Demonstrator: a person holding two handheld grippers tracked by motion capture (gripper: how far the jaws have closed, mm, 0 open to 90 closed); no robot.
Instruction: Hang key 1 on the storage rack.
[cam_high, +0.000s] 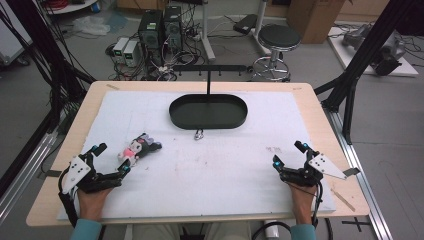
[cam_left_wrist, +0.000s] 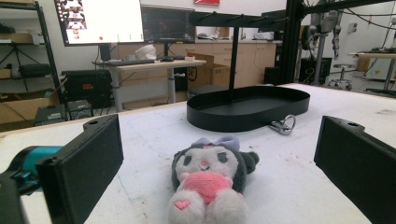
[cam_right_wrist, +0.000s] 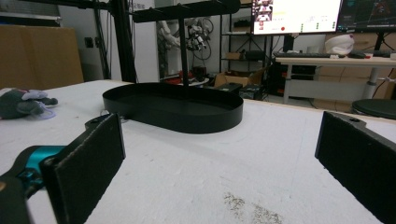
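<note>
nothing's really started yet. the plush toy (cam_high: 138, 148) is lying on the white mat, just ahead of the left gripper (cam_high: 111, 158), jaws wide apart around nothing. right gripper (cam_high: 288, 154) is gaping too, well away. grabbing it's all left.

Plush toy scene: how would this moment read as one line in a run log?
left gripper: open, facing plush toy, not touching | right gripper: open, empty | black tray: mid-table | metal clip: beside tray

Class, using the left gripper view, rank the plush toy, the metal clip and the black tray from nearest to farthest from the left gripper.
1. Plush toy: between the open jaws, untouched.
2. Metal clip: ahead right, at the tray's rim.
3. Black tray: behind the clip.
</note>
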